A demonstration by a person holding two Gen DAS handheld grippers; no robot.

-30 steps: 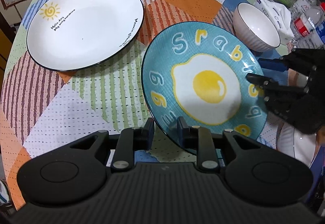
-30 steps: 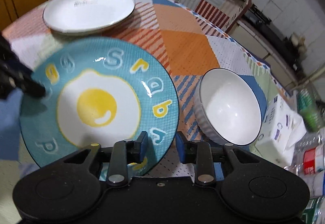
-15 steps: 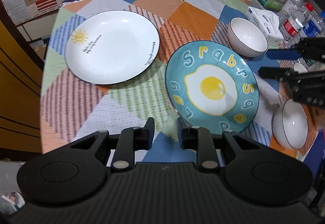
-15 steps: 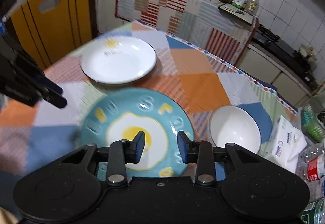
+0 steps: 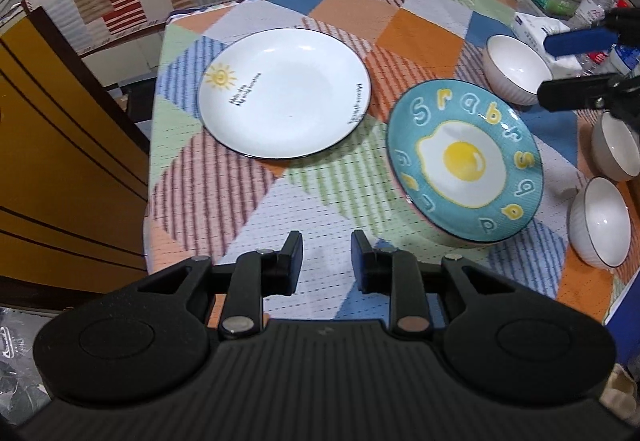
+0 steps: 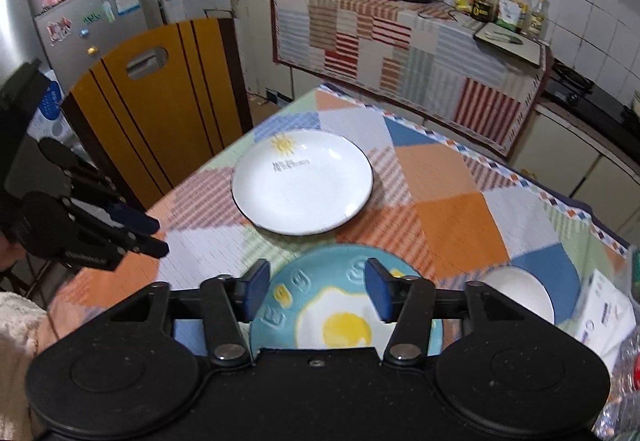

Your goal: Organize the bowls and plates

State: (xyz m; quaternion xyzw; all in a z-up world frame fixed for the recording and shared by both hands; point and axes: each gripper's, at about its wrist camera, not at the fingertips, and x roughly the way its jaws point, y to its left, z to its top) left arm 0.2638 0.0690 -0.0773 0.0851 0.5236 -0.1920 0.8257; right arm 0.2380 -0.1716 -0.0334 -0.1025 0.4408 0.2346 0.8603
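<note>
A blue plate (image 5: 464,165) with a fried-egg picture lies on the patchwork tablecloth (image 5: 280,225), and a white plate (image 5: 284,93) with a sun drawing lies to its left. Three white bowls (image 5: 516,65) (image 5: 618,145) (image 5: 600,221) stand along the right side. My left gripper (image 5: 326,253) hovers above the cloth in front of the blue plate; its jaws are opening, with nothing between them. My right gripper (image 6: 316,281) hangs over the blue plate (image 6: 340,329), jaws opening wide and holding nothing. Each gripper shows in the other's view: the right (image 5: 546,68), the left (image 6: 160,237).
A tissue box (image 5: 536,25) and bottles (image 5: 600,1) crowd the table's far right corner. An orange wooden chair back (image 6: 160,121) stands against the table's left edge. Counters with striped cloth (image 6: 400,41) lie beyond. A sleeve (image 6: 20,341) shows at lower left.
Both grippers have lifted up and back from the blue plate, which stays on the table. The right jaws have spread much wider; the left gap has grown slightly.
</note>
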